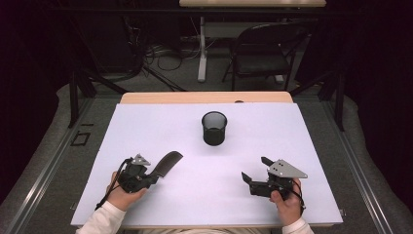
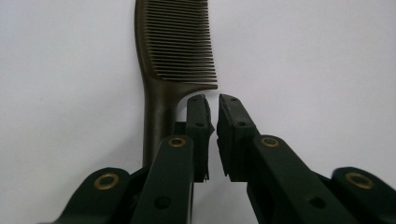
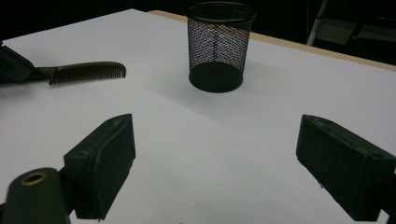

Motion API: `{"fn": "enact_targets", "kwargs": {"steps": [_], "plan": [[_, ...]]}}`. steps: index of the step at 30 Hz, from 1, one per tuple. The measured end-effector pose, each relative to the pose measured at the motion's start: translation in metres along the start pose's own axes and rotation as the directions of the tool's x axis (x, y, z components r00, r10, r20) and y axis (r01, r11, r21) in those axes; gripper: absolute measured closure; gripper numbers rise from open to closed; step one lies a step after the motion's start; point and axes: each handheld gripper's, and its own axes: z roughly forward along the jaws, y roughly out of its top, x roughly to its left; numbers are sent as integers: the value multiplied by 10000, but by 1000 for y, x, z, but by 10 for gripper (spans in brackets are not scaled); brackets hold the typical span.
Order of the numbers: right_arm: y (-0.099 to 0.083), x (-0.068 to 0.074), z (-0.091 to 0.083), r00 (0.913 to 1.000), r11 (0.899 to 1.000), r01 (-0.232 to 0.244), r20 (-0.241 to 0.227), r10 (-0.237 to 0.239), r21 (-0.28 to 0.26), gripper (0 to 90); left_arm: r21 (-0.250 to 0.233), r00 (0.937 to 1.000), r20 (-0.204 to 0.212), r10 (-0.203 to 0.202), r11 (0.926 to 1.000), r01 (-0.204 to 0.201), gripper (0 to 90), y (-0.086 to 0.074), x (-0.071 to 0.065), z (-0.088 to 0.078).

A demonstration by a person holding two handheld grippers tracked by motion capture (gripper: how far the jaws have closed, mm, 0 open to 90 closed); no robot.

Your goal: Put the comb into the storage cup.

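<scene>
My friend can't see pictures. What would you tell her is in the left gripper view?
A dark brown comb lies flat on a white table, its teeth pointing right and its handle running down beside the left gripper. The two black fingers are nearly closed, with nothing between them.

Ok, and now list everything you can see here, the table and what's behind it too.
table: one, white top with a wooden far edge, centre
mesh pen cup: one, black, upright, mid-table
comb: one, dark brown, flat on the table, beside the left gripper's jaws
folding chair: one, black, behind the table
cables: several, dark, on the floor behind
left gripper: one, black, jaws a slit apart, nothing between them
right gripper: one, black, jaws wide open
hands: two, near edge
</scene>
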Motion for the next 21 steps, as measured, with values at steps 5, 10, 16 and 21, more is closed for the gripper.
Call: {"fn": "enact_targets", "kwargs": {"steps": [5,10,16,21], "plan": [[0,0,0,10000,10000,-5,-10,5,-8,118,-255,10000,-14,-60,9997,60,725,1,0,-5],[1,-1,-1,9999,9999,-122,34,123,-57,119,-886,9994,-20,-357,9954,354,560,1,3,-17],[0,0,0,10000,10000,-39,-36,39,1,122,-1313,9980,21,-626,9894,624,500,-1,8,-23],[1,-1,-2,10000,10000,-58,-22,58,-76,123,-1926,9989,-465,62,9812,-151,439,-1,12,-29]]}}
